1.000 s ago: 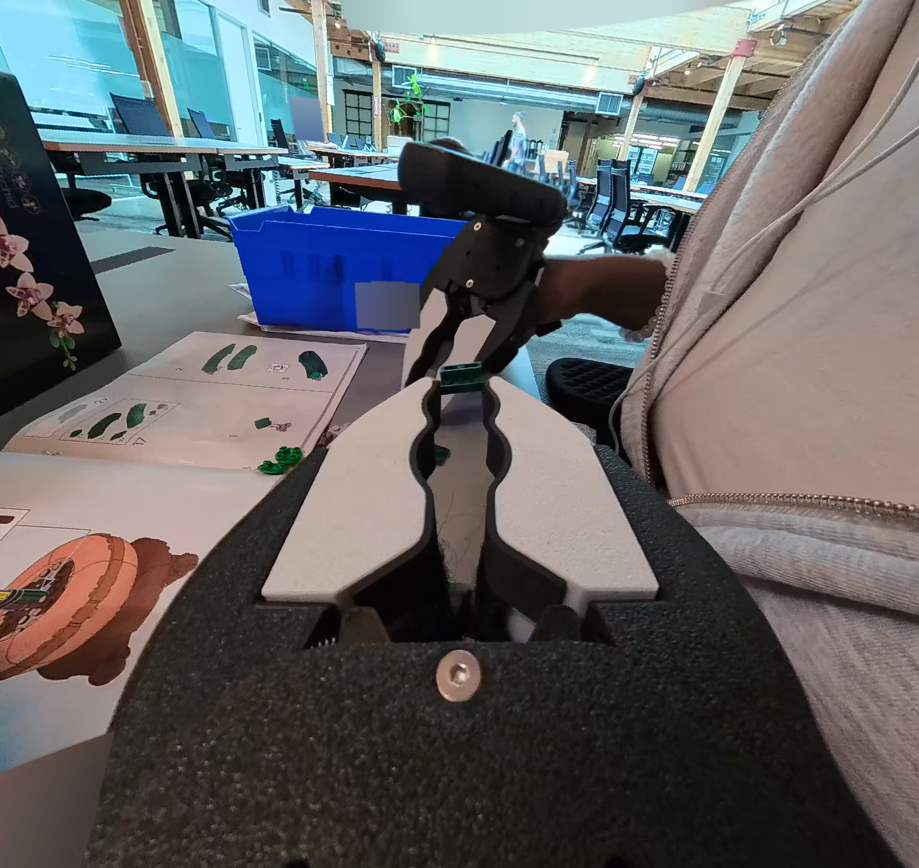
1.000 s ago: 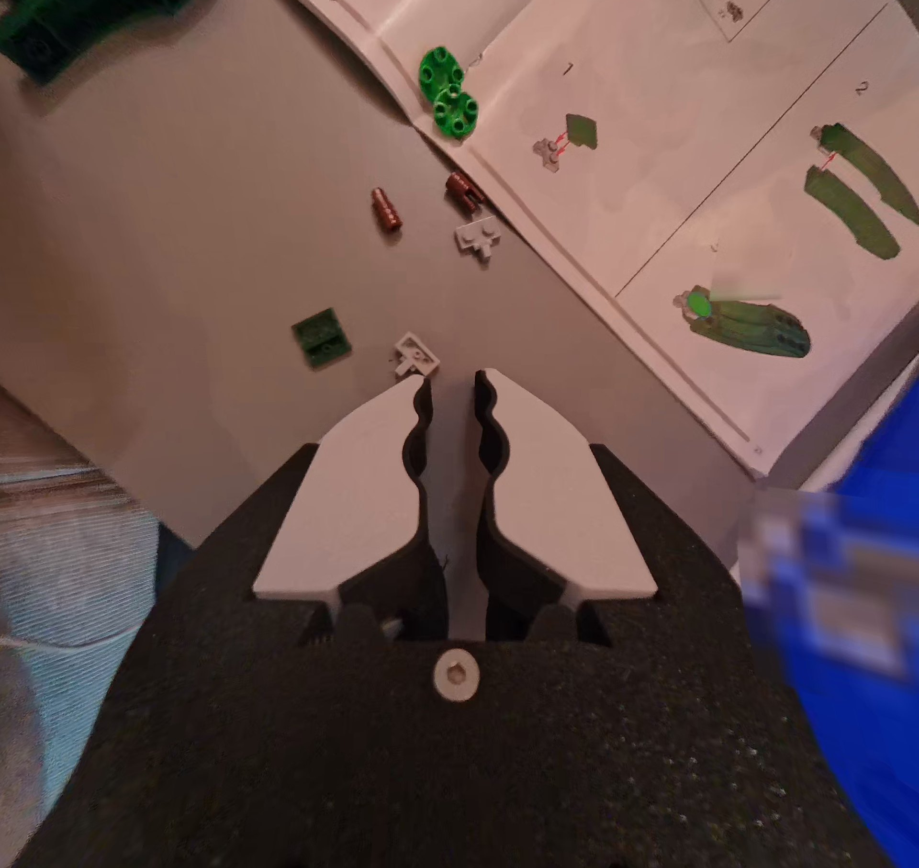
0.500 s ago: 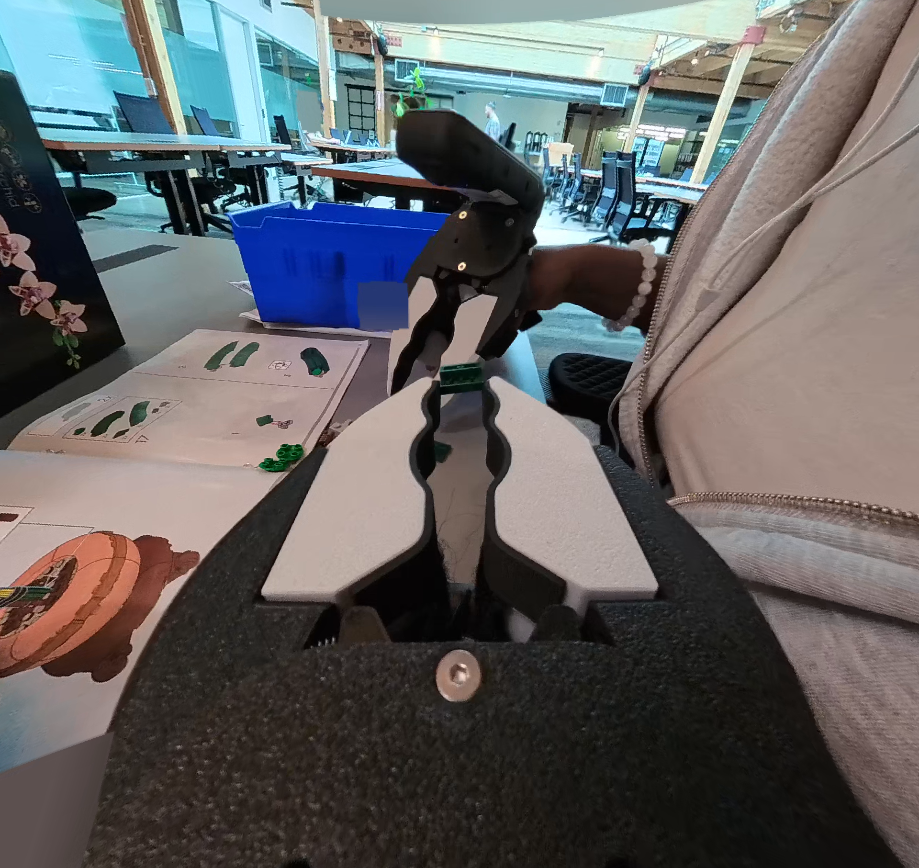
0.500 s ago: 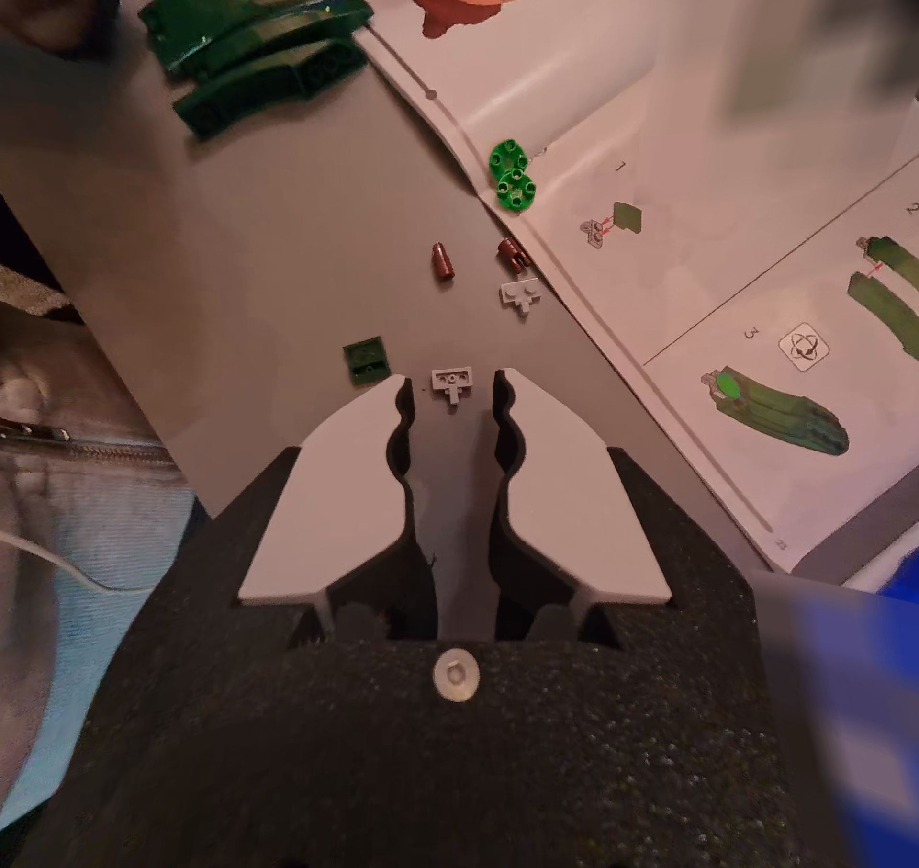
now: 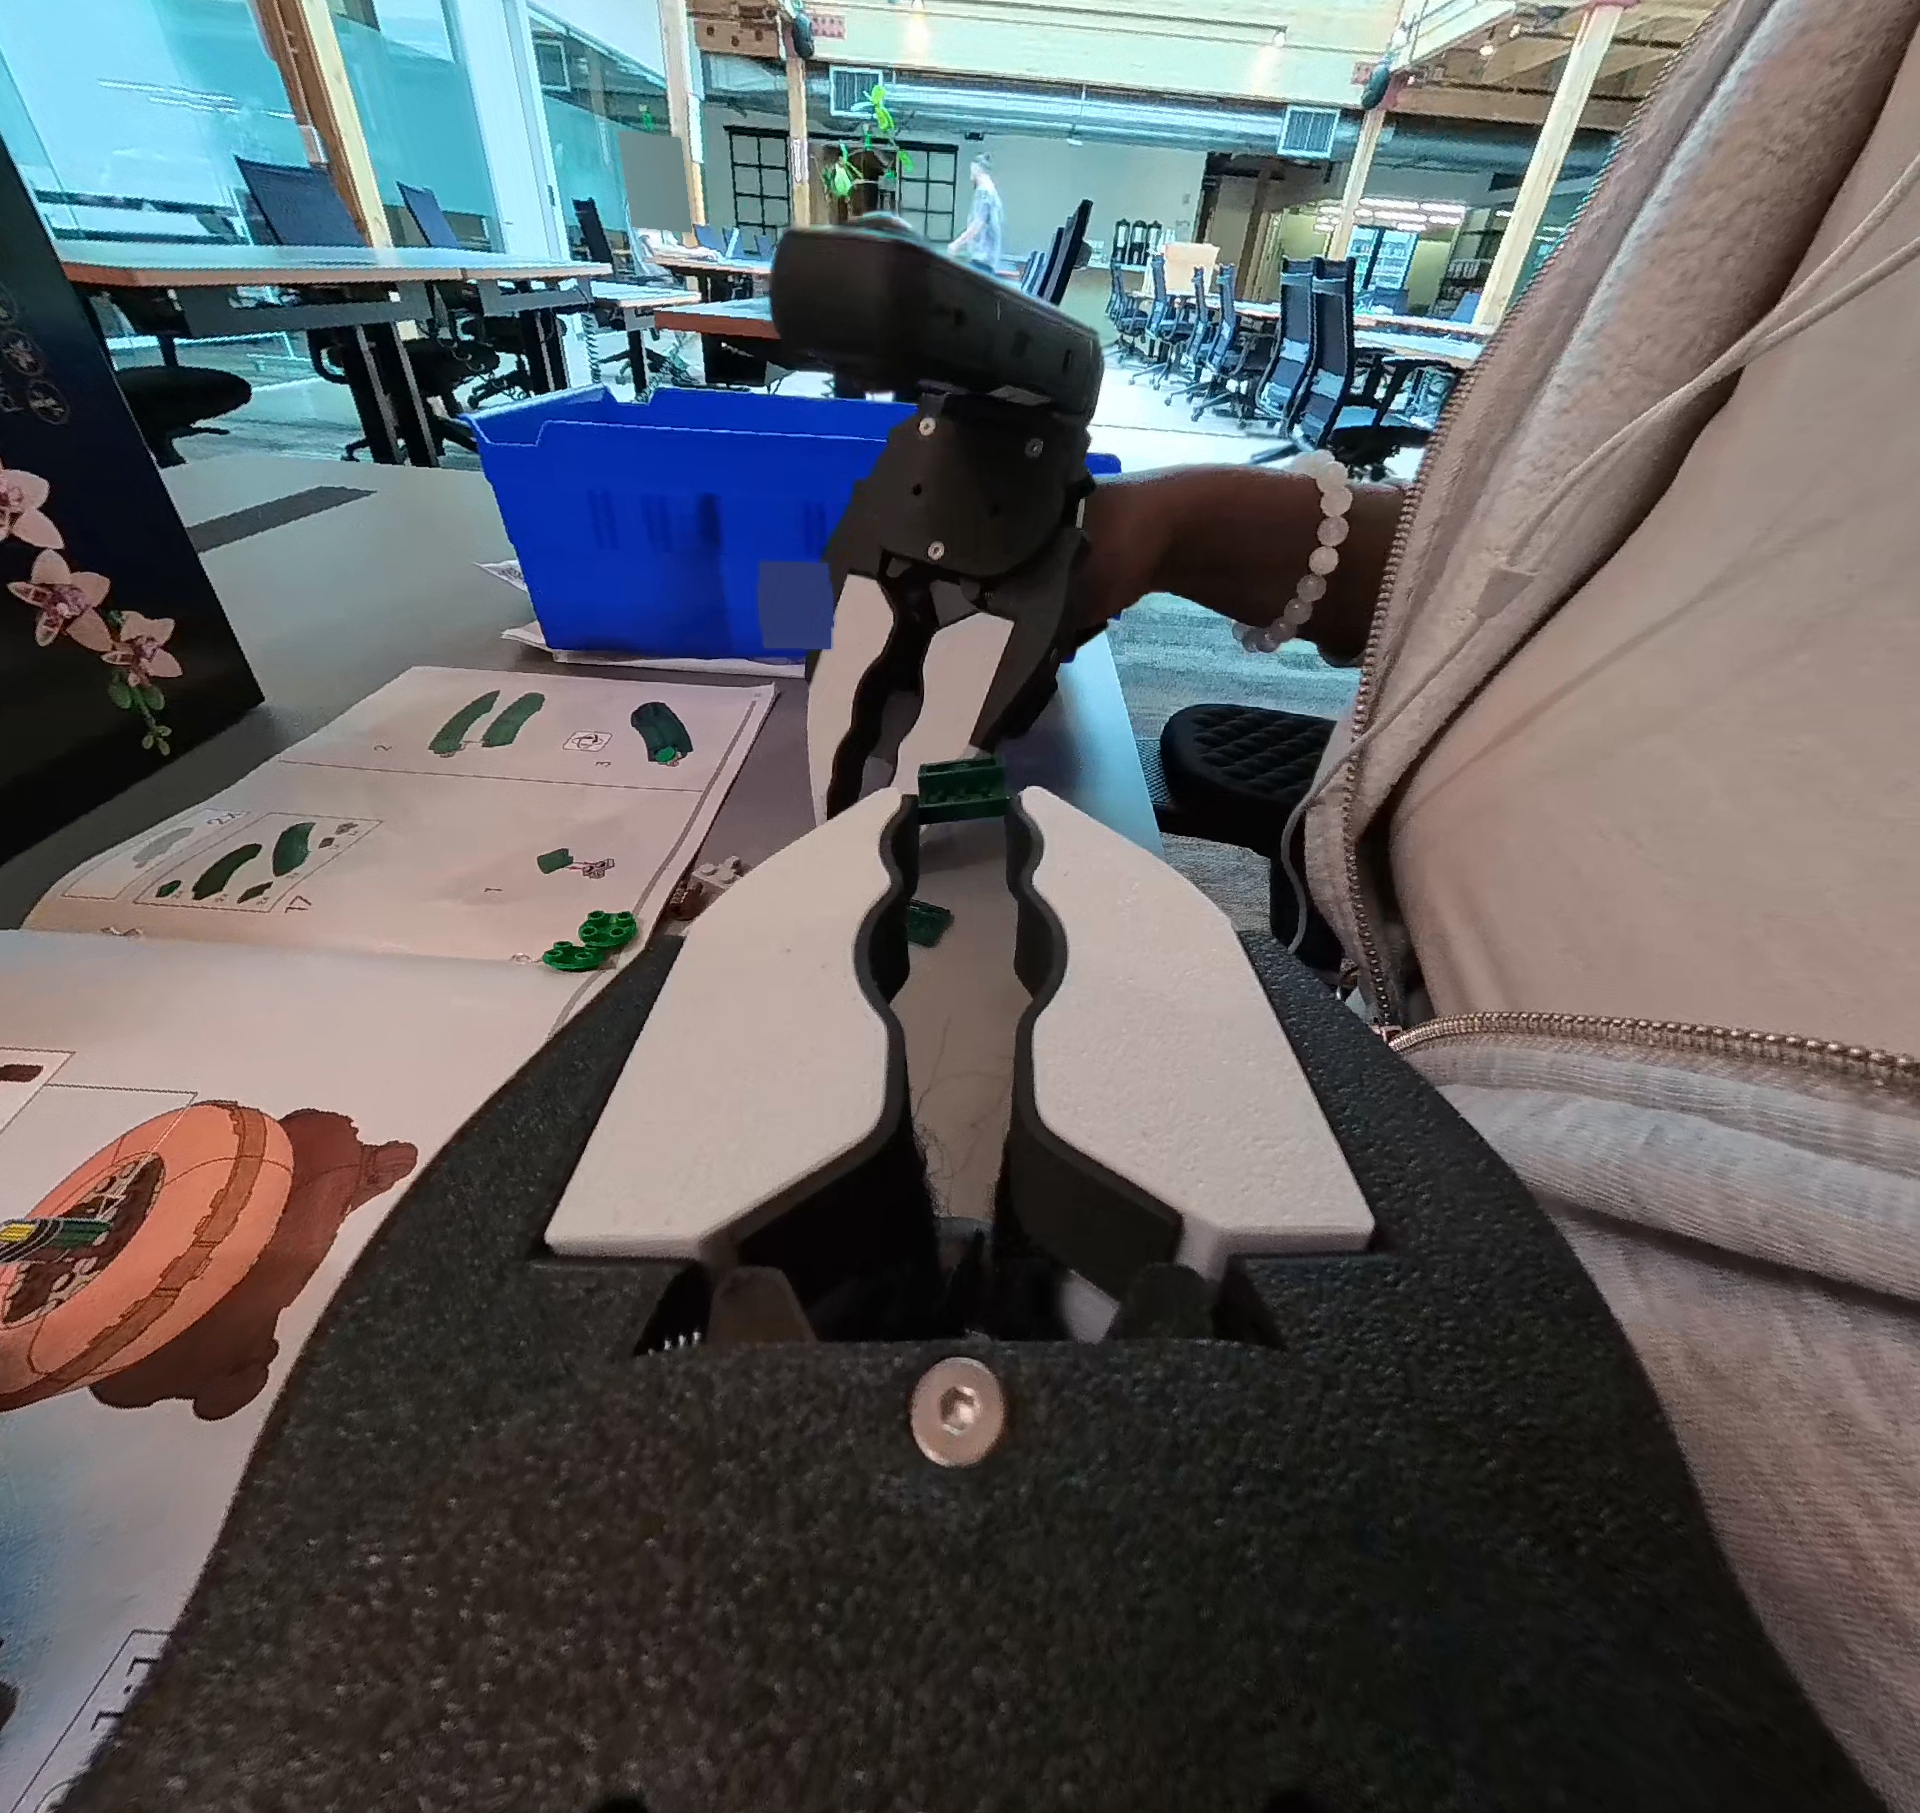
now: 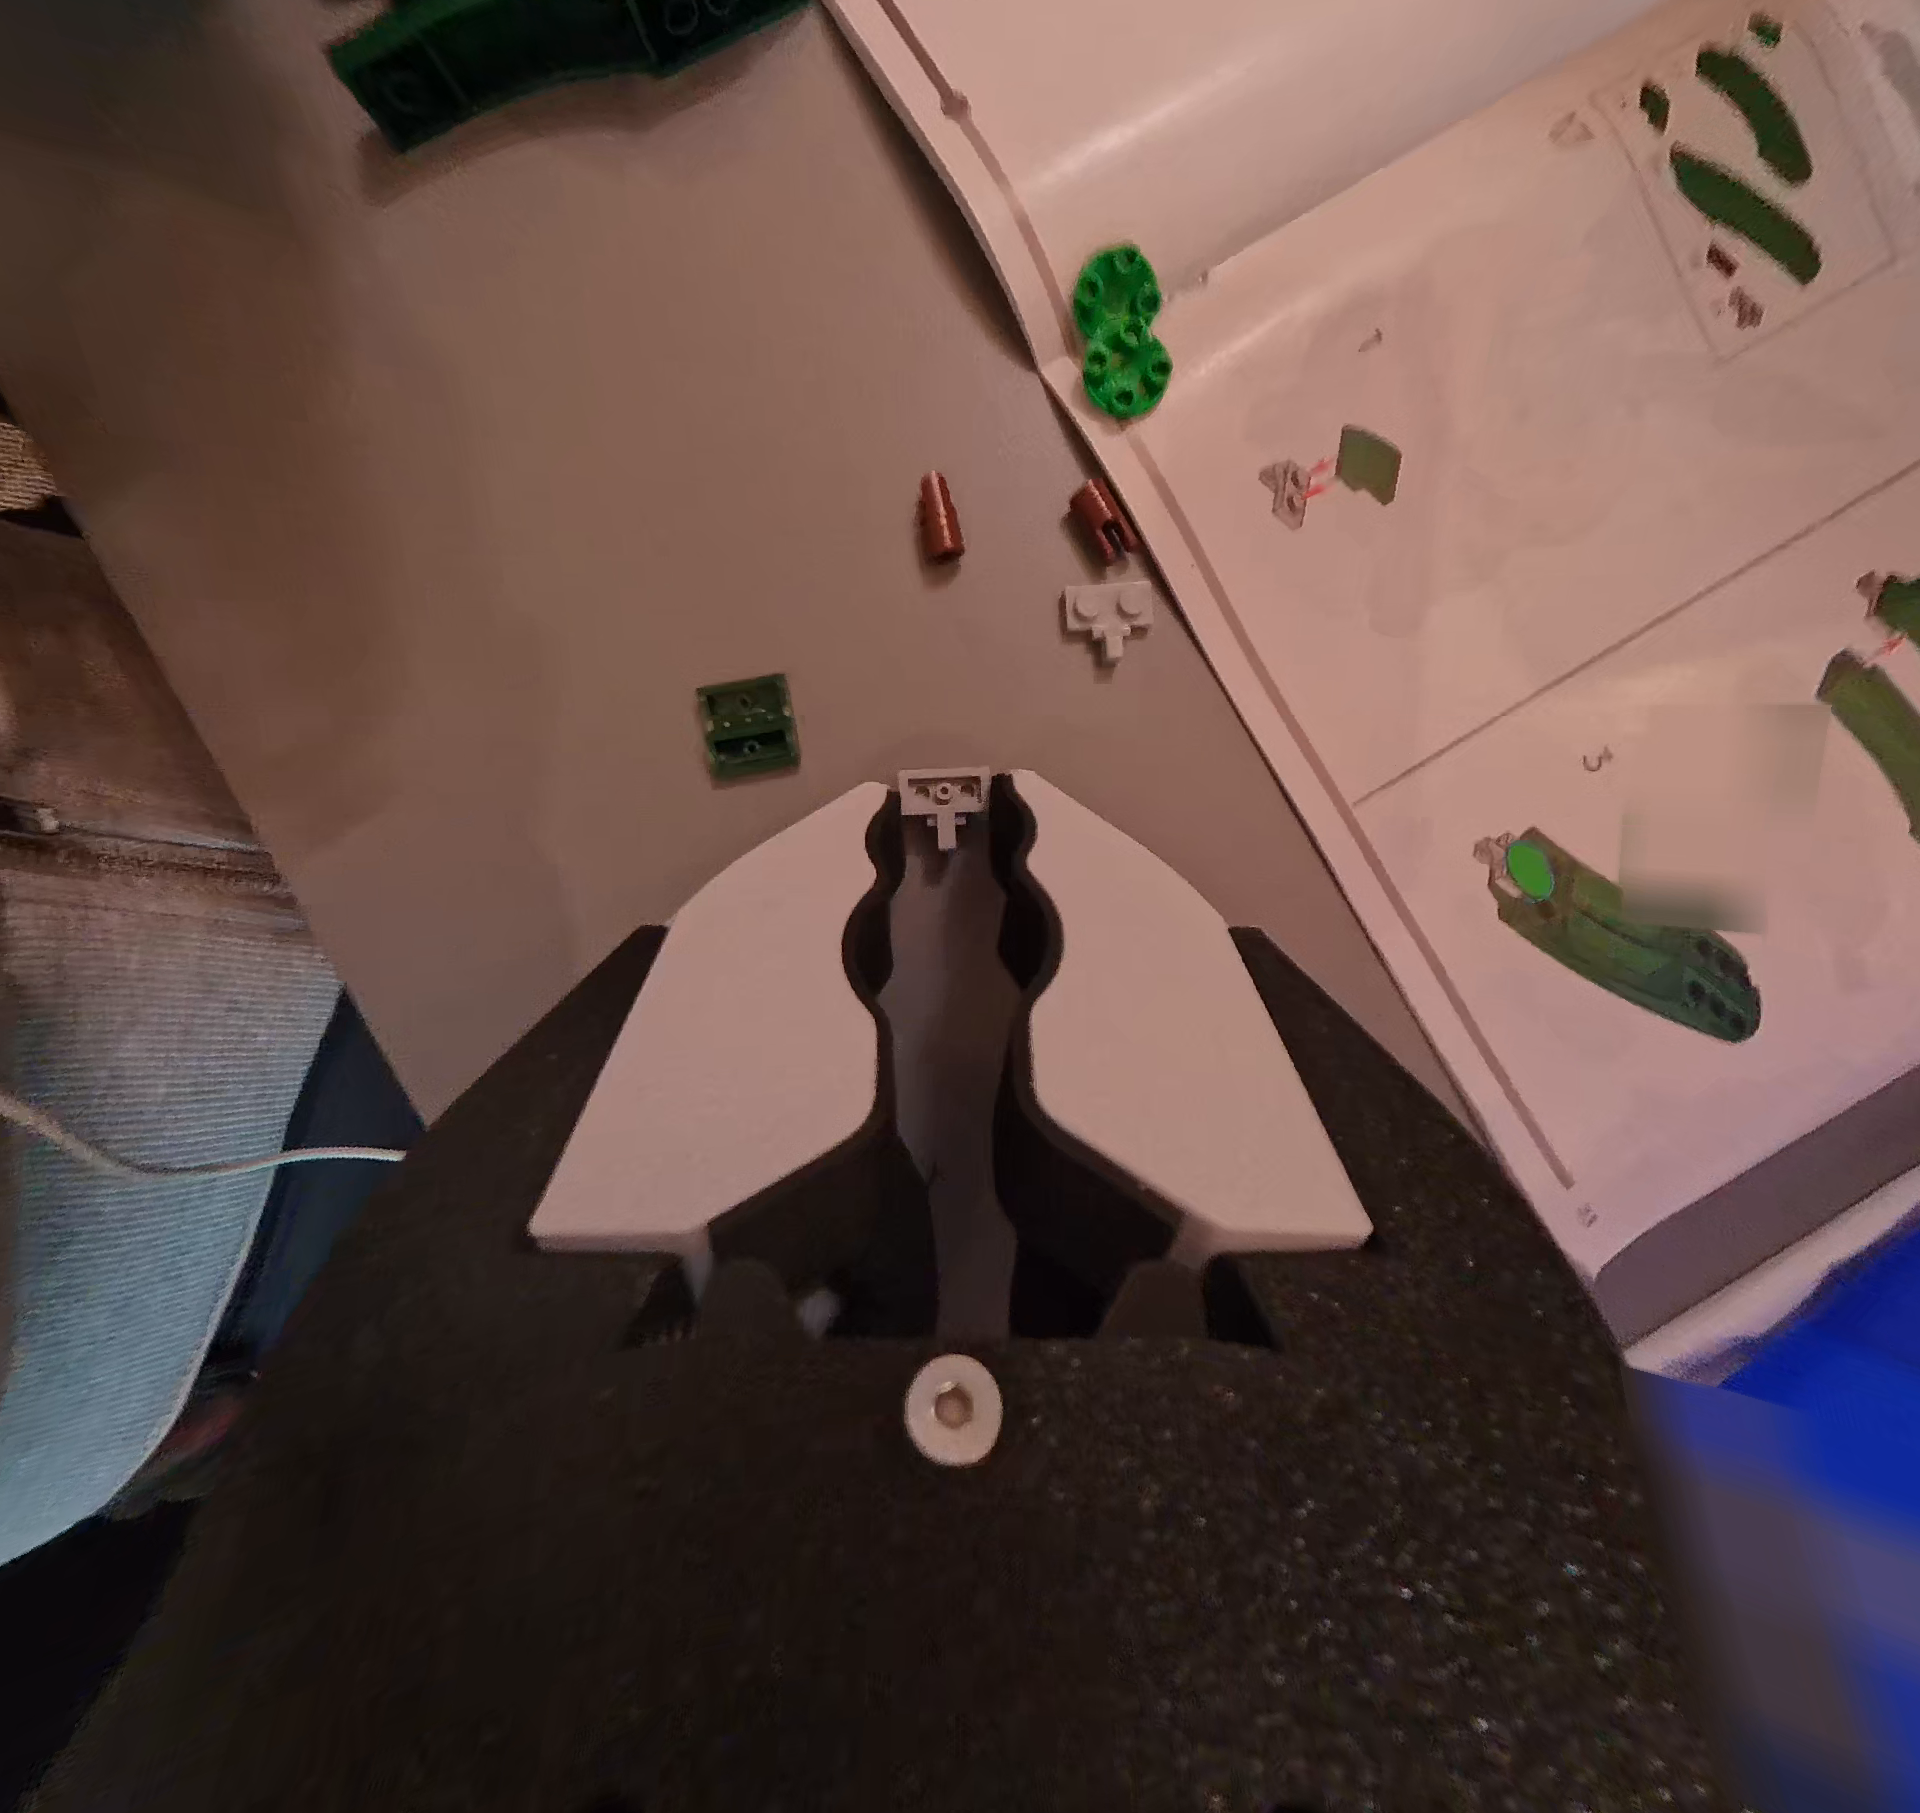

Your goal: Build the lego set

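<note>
My left gripper point(image 5: 961, 813) is shut on a small dark green brick point(image 5: 961, 787) and holds it above the grey table point(image 6: 520, 413), near the person's front. My right gripper point(image 6: 943, 802) points down at the table, and its fingertips are closed on a small grey clip plate point(image 6: 943, 792). It also shows in the left wrist view point(image 5: 914, 693), just beyond the green brick. A dark green square plate point(image 6: 748, 727) lies just left of the right gripper's tips. A second grey clip plate point(image 6: 1108, 613) and two brown pins point(image 6: 940, 516) lie beyond them.
The open instruction booklet point(image 6: 1455, 413) covers the table's right side, with two bright green round plates point(image 6: 1122, 329) on its edge. Dark green curved leaf pieces point(image 6: 582, 7) lie at the far left. A blue bin point(image 5: 675, 516) stands behind the booklet. The person's grey jacket point(image 5: 1610, 828) is close by.
My right gripper moved over the small grey clip plate and its fingers closed on it. My left gripper stayed put with the green brick.
</note>
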